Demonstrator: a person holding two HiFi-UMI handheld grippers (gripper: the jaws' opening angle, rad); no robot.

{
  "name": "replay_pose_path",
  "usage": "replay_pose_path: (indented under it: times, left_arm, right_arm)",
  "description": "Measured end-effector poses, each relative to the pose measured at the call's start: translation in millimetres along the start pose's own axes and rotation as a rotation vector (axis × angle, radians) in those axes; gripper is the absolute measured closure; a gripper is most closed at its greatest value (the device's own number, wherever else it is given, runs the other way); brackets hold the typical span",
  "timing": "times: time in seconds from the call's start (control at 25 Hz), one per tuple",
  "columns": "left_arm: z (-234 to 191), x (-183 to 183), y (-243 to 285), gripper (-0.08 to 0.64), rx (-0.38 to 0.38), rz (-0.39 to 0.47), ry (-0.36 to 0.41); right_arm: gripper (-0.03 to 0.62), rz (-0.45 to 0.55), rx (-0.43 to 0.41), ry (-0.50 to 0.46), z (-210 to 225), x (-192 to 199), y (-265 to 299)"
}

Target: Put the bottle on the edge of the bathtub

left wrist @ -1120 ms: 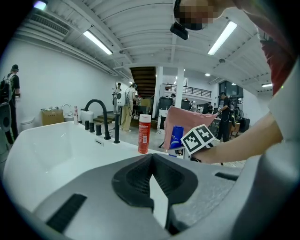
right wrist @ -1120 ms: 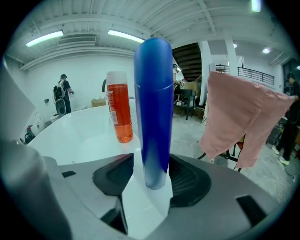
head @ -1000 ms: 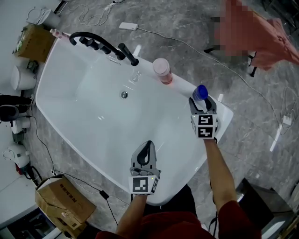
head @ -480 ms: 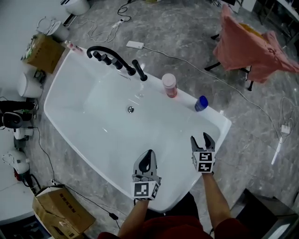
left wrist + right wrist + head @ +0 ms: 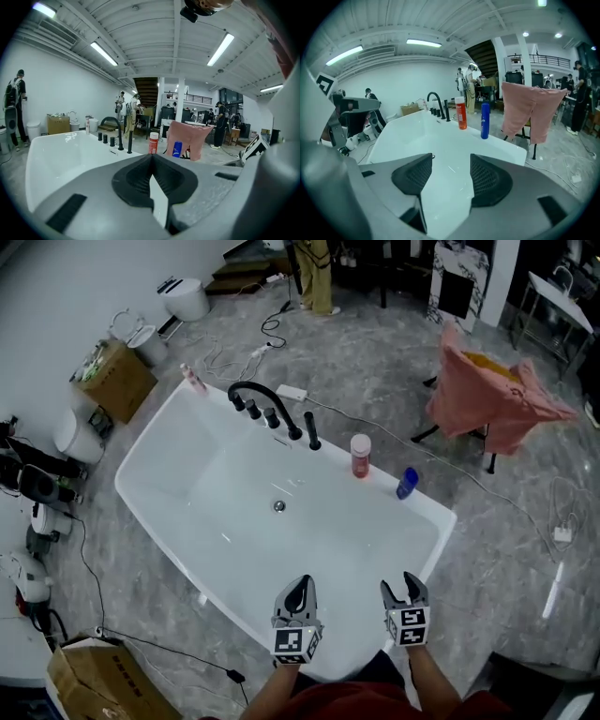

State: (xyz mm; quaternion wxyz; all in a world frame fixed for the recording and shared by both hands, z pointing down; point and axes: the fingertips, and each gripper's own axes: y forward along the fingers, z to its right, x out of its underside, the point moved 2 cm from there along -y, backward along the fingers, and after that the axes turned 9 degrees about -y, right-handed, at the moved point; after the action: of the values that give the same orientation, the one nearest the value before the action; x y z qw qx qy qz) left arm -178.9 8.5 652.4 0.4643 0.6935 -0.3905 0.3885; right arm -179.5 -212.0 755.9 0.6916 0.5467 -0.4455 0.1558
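A blue bottle (image 5: 407, 484) stands upright on the far rim of the white bathtub (image 5: 441, 517), near its right corner; it also shows as the blue bottle (image 5: 485, 121) and the blue bottle (image 5: 176, 149). My right gripper (image 5: 404, 589) hangs open and empty over the tub's near edge, well apart from the bottle. My left gripper (image 5: 298, 596) is shut with nothing in it, beside the right one. The right gripper (image 5: 446, 177) and the left gripper (image 5: 152, 165) point across the tub.
A red bottle with a white cap (image 5: 360, 456) stands on the rim left of the blue one. A black faucet set (image 5: 270, 411) lines the far rim. A pink cloth on a stand (image 5: 490, 395), cardboard boxes (image 5: 117, 379) and cables (image 5: 469, 474) lie around the tub.
My right gripper has let go of the blue bottle, opened and drawn back to the near edge. The bottle stays on the rim. The head view has pulled back.
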Motion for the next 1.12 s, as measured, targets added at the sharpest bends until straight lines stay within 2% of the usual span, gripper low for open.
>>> replay_pose_path:
  times: [0.2, 0.36, 0.56, 0.72, 0.92, 1.12]
  left_arm:
    - [1.5, -32.9, -31.4, 0.554, 0.046, 0.039, -0.003]
    - [1.2, -54.7, -55.1, 0.555, 0.085, 0.073, 0.013]
    - [-10.8, -93.8, -76.9, 0.555, 0.108, 0.124, 0.042]
    - [-14.6, -125.9, -86.5, 0.555, 0.121, 0.187, 0.046]
    - [2.2, -178.0, -98.7, 0.555, 0.171, 0.268, 0.097]
    - [36.5, -229.7, -121.3, 0.555, 0.242, 0.381, 0.181]
  right_arm:
    - [0.342, 0.114, 0.039, -0.041, -13.9, -58.6, -43.9]
    - [0.342, 0.177, 0.069, -0.057, -29.1, -88.6, -70.8]
    - [0.342, 0.282, 0.105, -0.068, -47.3, -140.3, -102.9]
    - [0.342, 0.376, 0.132, -0.12, -52.3, -190.3, -140.2]
    - [0.342, 0.523, 0.231, -0.167, -37.6, -249.1, -195.9]
    - [0.342, 0.624, 0.309, -0.199, -23.2, -280.8, -245.2]
